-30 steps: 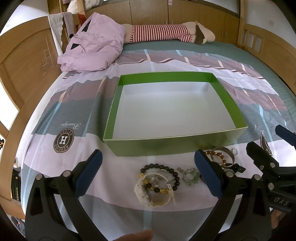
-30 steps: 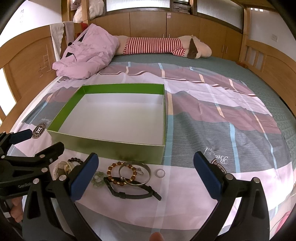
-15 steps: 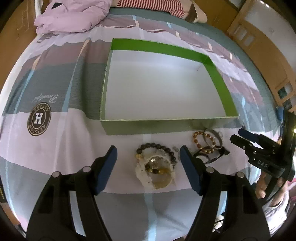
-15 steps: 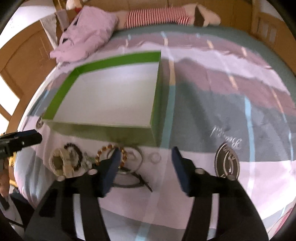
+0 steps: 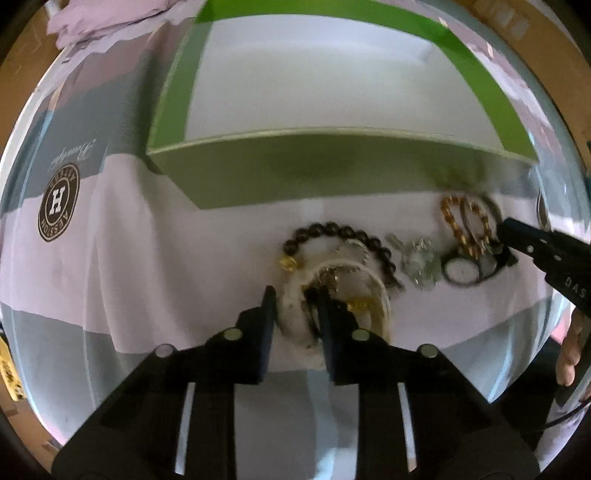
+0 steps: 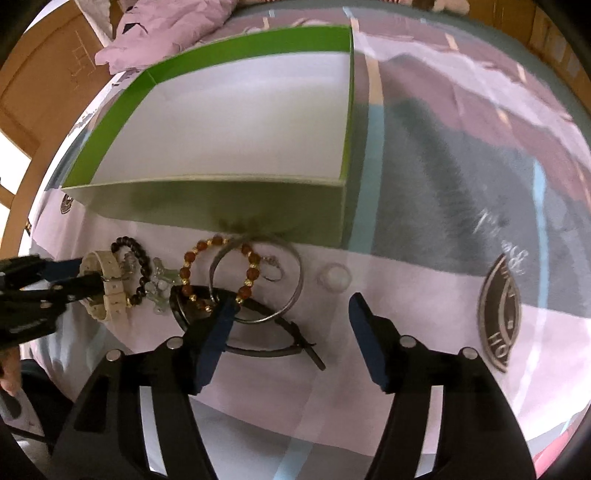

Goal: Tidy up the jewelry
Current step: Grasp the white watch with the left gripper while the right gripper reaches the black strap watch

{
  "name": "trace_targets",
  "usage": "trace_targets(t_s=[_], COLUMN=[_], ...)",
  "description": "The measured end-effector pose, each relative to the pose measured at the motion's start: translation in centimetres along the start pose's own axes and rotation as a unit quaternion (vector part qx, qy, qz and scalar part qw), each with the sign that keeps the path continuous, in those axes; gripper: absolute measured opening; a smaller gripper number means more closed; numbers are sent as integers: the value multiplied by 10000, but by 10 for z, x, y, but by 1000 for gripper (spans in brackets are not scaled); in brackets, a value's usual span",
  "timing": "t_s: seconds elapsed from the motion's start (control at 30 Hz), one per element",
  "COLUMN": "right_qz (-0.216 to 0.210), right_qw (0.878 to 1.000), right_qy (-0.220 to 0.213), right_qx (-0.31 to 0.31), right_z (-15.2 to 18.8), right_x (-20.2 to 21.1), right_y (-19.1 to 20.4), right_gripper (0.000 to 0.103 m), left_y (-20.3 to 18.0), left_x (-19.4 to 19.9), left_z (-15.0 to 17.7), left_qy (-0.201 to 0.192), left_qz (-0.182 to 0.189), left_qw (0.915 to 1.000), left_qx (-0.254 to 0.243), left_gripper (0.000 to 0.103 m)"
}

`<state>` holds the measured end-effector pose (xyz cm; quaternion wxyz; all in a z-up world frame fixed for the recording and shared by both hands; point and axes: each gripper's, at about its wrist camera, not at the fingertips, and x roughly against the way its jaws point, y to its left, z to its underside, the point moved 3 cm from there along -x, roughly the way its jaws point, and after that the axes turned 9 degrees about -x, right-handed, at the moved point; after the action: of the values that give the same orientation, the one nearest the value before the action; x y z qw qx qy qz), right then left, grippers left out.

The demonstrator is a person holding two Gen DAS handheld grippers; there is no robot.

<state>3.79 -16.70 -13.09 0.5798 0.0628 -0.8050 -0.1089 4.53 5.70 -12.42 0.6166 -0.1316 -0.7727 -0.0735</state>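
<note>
A green box [image 5: 332, 173] with a white floor stands empty on the bedspread; it also shows in the right wrist view [image 6: 221, 206]. Jewelry lies in front of it. My left gripper [image 5: 295, 306] is closed around the band of a cream watch [image 5: 291, 321], which also shows in the right wrist view [image 6: 110, 291], next to a dark bead bracelet [image 5: 332, 230]. My right gripper [image 6: 291, 314] is open low over a silver bangle [image 6: 291, 295], an amber bead bracelet [image 6: 218, 243] and a black strap [image 6: 266, 350].
A silver charm [image 5: 421, 262] and a small clear ring [image 6: 334, 277] lie among the jewelry. A pink blanket [image 6: 166, 33] lies behind the box. Wooden bed rails [image 6: 33, 103] frame the bed. The bedspread edge is close below both grippers.
Both grippers dropped toward the jewelry. My left gripper narrowed from wide open and closed on the cream watch band. My right gripper narrowed but stays open.
</note>
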Motion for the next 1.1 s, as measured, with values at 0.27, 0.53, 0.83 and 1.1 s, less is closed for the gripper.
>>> trace_targets(t_s=[0.27, 0.53, 0.83, 1.1], right_qz=[-33, -22, 40, -821], right_qw=[9975, 9999, 9977, 9943], right_qy=[-384, -91, 520, 490], right_qx=[-598, 68, 424, 469], right_z=[-12, 0, 19, 36], right_x=[20, 25, -3, 32], right_y=[-28, -11, 4, -4], right_gripper=[2, 25, 35, 9], left_y=[30, 22, 22, 7], left_x=[21, 15, -3, 16], left_z=[-2, -3, -17, -22], left_qy=[-329, -250, -110, -414], left_qz=[-439, -415, -364, 555], left_qw=[9979, 9986, 9988, 9976], left_qx=[331, 217, 309, 82], left_gripper=[17, 18, 22, 15])
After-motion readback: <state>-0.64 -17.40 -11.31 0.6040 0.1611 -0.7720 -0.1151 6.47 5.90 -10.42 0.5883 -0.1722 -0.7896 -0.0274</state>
